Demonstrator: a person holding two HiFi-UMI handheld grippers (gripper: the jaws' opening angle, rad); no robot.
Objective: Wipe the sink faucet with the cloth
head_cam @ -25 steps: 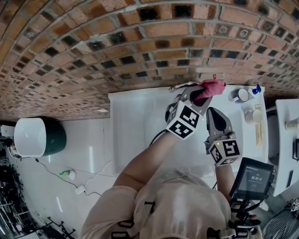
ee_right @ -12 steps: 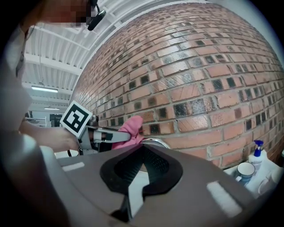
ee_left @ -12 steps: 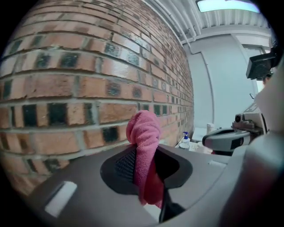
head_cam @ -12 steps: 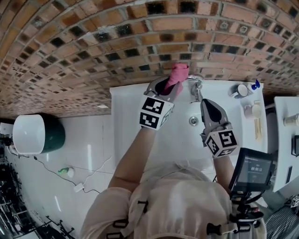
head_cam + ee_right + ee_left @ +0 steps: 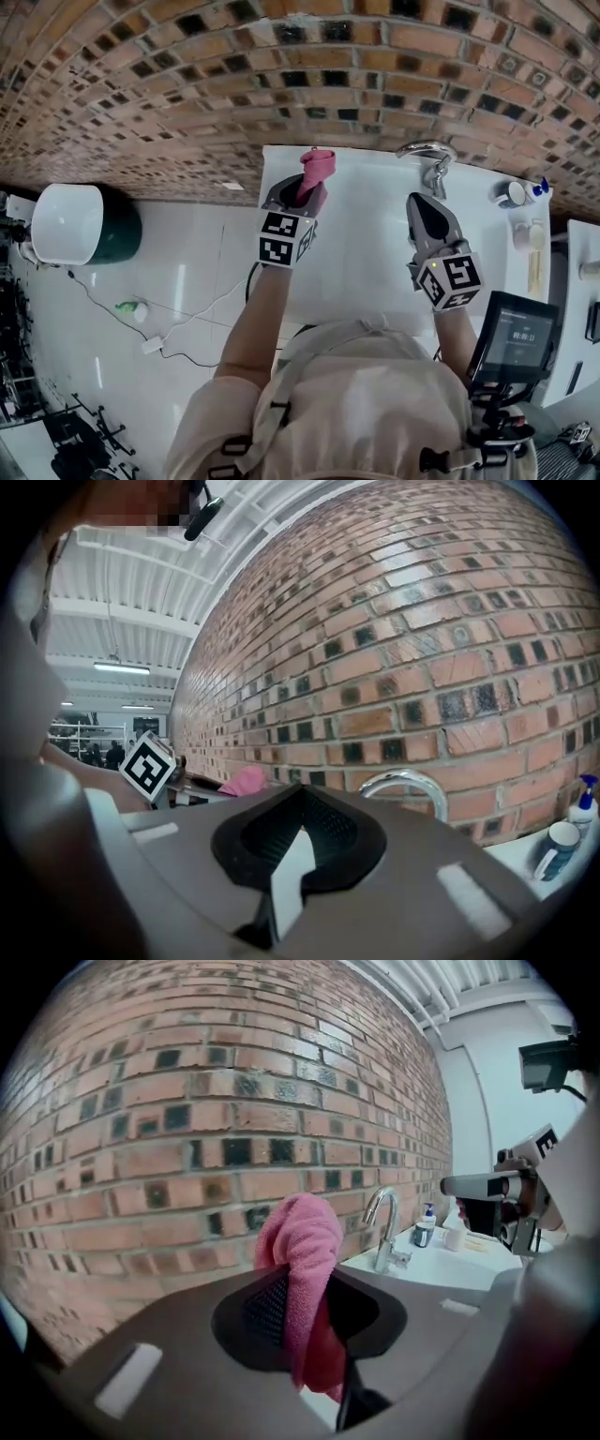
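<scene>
When looking down from the head, can see the left claw [image 5: 300,190] pinching a pink cloth [image 5: 317,167], most of it poking out past the tips. Far off to that claw's right, across the white sink [image 5: 366,253], the faucet [image 5: 429,155]. Right claw [image 5: 427,208] pointing at the faucet, just short of it.

From the left claw's own camera: jaws only a little way apart, squeezing the cloth, with a soft lump standing up above them and a tail hanging below. Faucet away ahead and to the right, soap bottle [image 5: 425,1225] beyond it. No touch between cloth and faucet.

From the right claw's own camera: jaws close together, only a thin slit left, nothing held. Curved top of the faucet just ahead; cloth far off to the left.

Could go wrong: no wiping at all from this far away. Could bump the right claw on the way back, parked so near the faucet. Could snag the floppy lump on the spout and tug it loose.

Different from a second ago: back then, cloth right up at the faucet; half a second ago, just left of it; now well off to the left.
</scene>
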